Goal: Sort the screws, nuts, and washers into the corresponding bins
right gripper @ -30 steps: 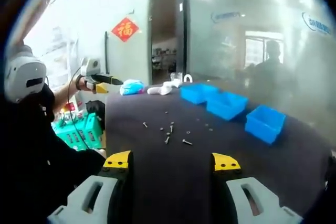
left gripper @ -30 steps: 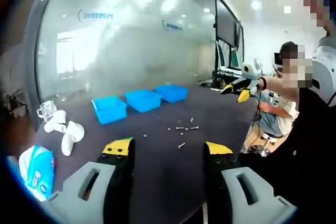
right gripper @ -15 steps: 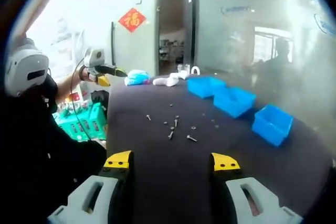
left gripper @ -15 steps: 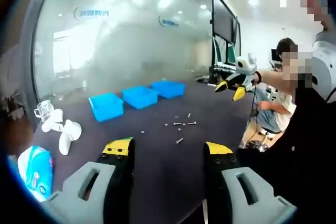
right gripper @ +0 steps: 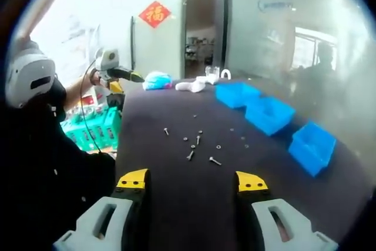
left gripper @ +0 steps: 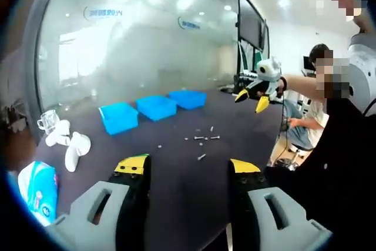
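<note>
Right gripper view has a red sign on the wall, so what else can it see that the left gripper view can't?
The right gripper view alone has the red sign and green crates beside the table.

The left gripper view alone has dark wall screens and a seated person.

Both share three blue bins, scattered hardware, white objects and a blue-and-white packet on the dark table, with both grippers open.

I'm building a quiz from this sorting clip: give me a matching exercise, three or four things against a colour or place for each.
Things:
1. bins
2. screws, nuts and washers
3. blue-and-white packet
4. left gripper

Descriptions:
A. loose in the middle of the dark table
B. jaws apart above the table's near edge
C. blue, three in a row
D. at the table's corner, past white objects

Pairs: 1-C, 2-A, 3-D, 4-B
</note>
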